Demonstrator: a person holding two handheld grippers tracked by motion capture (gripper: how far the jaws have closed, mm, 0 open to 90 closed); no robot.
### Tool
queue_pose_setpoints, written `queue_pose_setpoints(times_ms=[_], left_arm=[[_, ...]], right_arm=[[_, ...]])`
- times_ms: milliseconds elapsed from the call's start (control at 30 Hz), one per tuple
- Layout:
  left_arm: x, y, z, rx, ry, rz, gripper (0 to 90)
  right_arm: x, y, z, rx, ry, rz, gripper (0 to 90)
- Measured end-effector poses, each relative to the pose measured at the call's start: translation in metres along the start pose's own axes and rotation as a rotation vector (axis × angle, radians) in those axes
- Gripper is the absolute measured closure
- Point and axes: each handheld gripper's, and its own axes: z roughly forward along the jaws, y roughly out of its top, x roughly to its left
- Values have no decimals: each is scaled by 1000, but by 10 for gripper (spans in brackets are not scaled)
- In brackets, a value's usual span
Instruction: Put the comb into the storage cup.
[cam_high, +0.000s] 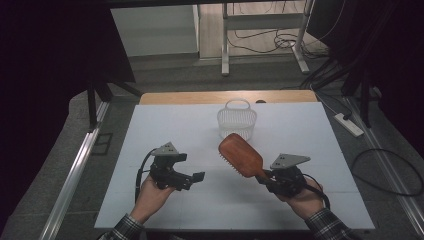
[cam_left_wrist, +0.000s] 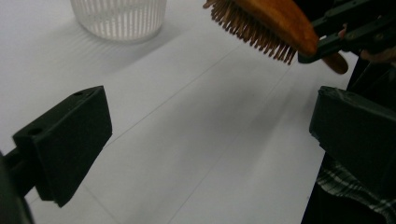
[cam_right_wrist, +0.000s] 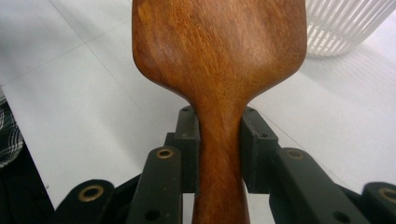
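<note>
Desk: white-topped desk (cam_high: 165, 125) with a bare wooden strip along its far edge.
Brush: reddish-brown wooden paddle hairbrush (cam_high: 241, 155), held off the desk surface right of centre; head points far-left toward the basket, smooth back facing up, bristles down and to the left.
Brush, left gripper view: bristle side (cam_left_wrist: 254, 32) shows at the top edge, above the desk.
Brush, right gripper view: handle (cam_right_wrist: 219, 154) runs straight up between the jaws, broad head above.
Right claw (cam_high: 266, 177): closed on the brush handle, one jaw pressed to each side; held in the person's right hand (cam_high: 302, 197) at the near right.
Left claw (cam_high: 192, 178): jaws spread wide apart, nothing between them, bare desk showing in the gap; held in the person's left hand (cam_high: 150, 195) at the near left, pointing right.
Basket: small white slatted plastic basket (cam_high: 237, 121) with a loop handle, upright at centre far, just beyond the brush head.
Sleeves: plaid cuffs at the near edge.
</note>
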Motion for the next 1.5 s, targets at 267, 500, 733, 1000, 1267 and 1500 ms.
queue_pose_setpoints(times_ms=[267, 500, 733, 1000, 1267, 1500], left_arm=[[-1, 10, 9, -21, -46, -30, 1], [0, 13, 18, -17, -77, -50, 1], [1, 18, 26, -15, -121, -76, 1], [-1, 25, 39, -4, -149, -92, 0], [-1, 31, 50, -15, -194, -129, 0], [-3, 36, 59, -27, -216, -145, 0]], right_arm=[[7, 3, 3, -18, -1, -8, 717], [11, 5, 6, -31, 8, -14, 717], [14, 6, 7, -44, 13, -13, 717], [18, 7, 8, -55, 27, -20, 717], [21, 8, 9, -64, 30, -20, 717], [23, 9, 9, -69, 28, -27, 716]])
